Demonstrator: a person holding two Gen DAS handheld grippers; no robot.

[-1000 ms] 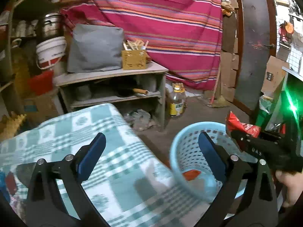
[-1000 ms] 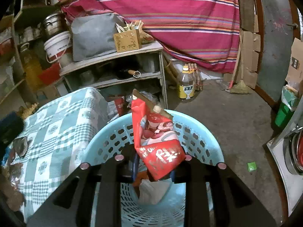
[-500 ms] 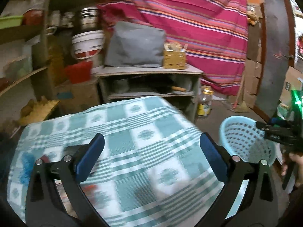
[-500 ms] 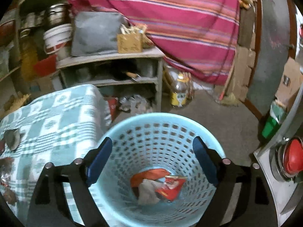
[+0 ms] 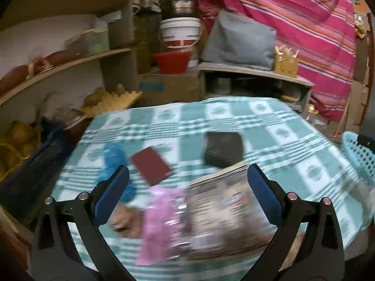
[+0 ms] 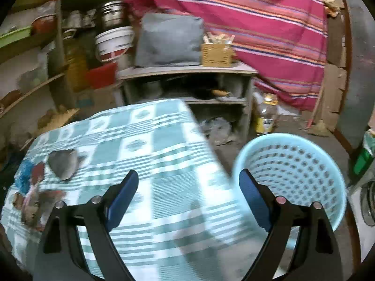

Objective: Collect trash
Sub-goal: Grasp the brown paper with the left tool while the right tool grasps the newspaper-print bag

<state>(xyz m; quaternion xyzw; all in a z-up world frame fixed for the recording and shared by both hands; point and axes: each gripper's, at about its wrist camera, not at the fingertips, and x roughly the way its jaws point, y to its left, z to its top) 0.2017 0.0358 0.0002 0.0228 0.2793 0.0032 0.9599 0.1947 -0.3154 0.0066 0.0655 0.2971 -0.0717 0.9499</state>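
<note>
left tongs (image 5: 187, 187) spread wide, nothing between the blue pads, hovering over the bench (image 5: 293, 145) with its green-white checked cloth. under and between the fingers a blurred pile of trash: a pink wrapper (image 5: 161, 222), a big grey-brown printed packet (image 5: 225, 210) just right of it and touching, a tan crumpled scrap (image 5: 126, 217) by the left finger. farther up the bench a dark red flat packet (image 5: 151, 165), a black flat packet (image 5: 223, 148) apart to its right, a blue crumpled wrapper (image 5: 113, 161) to the left of the red one. all lying on the cloth, none gripped. edge of the light blue basket (image 5: 356, 152) shows at the far right, off the bench side.

right tongs (image 6: 188, 195) also released, empty, held over the near corner of the bench, right finger overlapping the basket rim in view. basket stands on the floor (image 6: 293, 121) just beside the bench corner, upright, perforated wall; its contents can't be made out from this angle. trash pile sits at the far left of the bench in the right wrist view, blurred, well apart from the right tongs.

background: wooden shelf unit (image 6: 187, 70) with a grey cushion (image 6: 168, 39) and a small woven box (image 6: 216, 52) on top, white bucket (image 6: 113, 43) to the left, pink striped cloth (image 6: 257, 11) hanging behind, plastic oil bottle (image 6: 266, 114) on the floor by the shelf.
</note>
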